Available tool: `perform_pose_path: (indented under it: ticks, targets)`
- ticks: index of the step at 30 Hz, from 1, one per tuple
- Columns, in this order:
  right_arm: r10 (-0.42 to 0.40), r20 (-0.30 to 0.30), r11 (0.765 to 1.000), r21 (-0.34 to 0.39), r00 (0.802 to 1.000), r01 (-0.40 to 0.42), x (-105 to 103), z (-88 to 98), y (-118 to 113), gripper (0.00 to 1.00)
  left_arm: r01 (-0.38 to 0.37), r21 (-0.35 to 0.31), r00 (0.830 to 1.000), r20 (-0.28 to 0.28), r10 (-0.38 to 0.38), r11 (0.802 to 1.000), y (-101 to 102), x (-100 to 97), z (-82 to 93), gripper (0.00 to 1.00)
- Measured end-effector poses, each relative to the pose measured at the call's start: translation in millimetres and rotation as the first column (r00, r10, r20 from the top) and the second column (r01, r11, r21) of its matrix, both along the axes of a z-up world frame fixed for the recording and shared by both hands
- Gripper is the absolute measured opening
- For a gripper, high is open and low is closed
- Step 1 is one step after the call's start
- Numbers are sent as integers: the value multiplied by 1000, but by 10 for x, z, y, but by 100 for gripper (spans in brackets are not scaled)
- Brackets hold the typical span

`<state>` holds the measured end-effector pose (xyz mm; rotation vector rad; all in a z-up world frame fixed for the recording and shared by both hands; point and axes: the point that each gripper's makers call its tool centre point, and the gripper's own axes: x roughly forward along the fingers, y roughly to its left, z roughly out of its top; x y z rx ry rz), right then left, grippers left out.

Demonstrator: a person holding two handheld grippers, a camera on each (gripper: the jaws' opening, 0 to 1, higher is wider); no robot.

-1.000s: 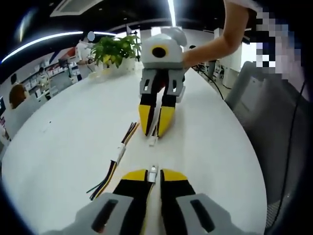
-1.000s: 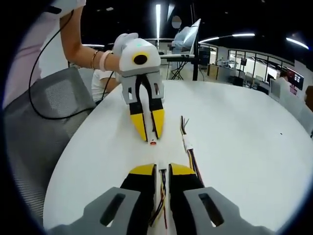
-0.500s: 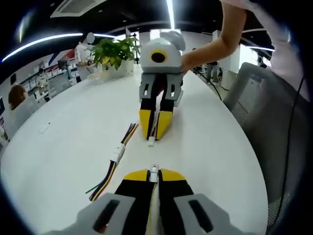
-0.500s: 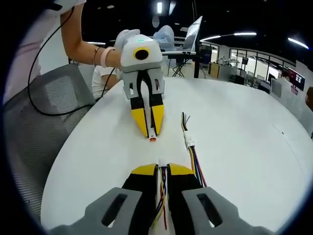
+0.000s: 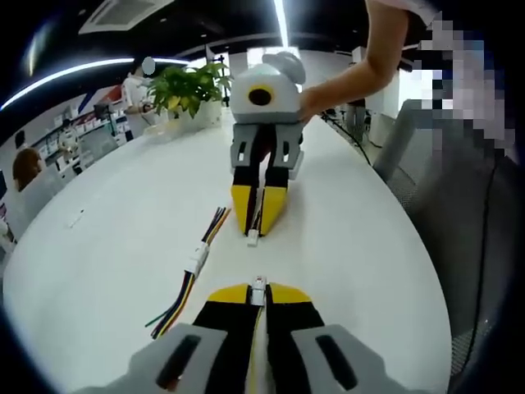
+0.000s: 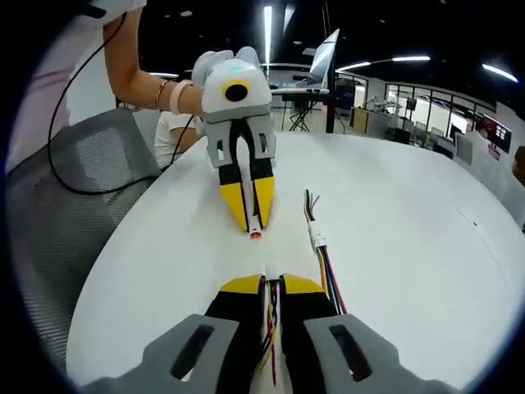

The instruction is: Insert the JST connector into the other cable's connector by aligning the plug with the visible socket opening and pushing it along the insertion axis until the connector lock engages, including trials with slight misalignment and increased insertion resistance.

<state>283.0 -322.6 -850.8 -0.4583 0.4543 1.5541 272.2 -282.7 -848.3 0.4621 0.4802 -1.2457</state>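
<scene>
I hold both connectors nose to nose, apart: left gripper (image 5: 257,293) clamps the plug (image 5: 257,286), right gripper (image 6: 268,283) clamps the socket (image 6: 267,272) (12 o'clock ahead), for straight insertion.

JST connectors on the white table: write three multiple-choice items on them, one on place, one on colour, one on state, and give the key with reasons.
1. Where does the spare mated cable pair lie in the left gripper view?
A. on the table, left of the two grippers' line
B. inside the plant pot
C. on the chair

2. What colour are the gripper fingertips?
A. blue
B. yellow
C. green

3. How do the two held connectors stand?
A. fully mated
B. apart, facing each other
C. both dropped on the table

Key: A, the pair rests on the white table left of the line between them; B, yellow pads show on the left gripper and the right gripper; B, bare table shows between the left connector and the right connector.
</scene>
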Motion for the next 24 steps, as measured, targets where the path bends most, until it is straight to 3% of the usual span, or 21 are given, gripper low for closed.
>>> perform_pose_path:
  ticks: [13,24]
  targets:
    - [4,-12,1000,-10,1000,-4,-27,30,9,3,4,18,1000,-12,-3,1000,13,-3,22,0]
    - [18,5,1000,-7,1000,-17,-9,168,80,3,9,22,1000,6,-9,1000,0,64,145,0]
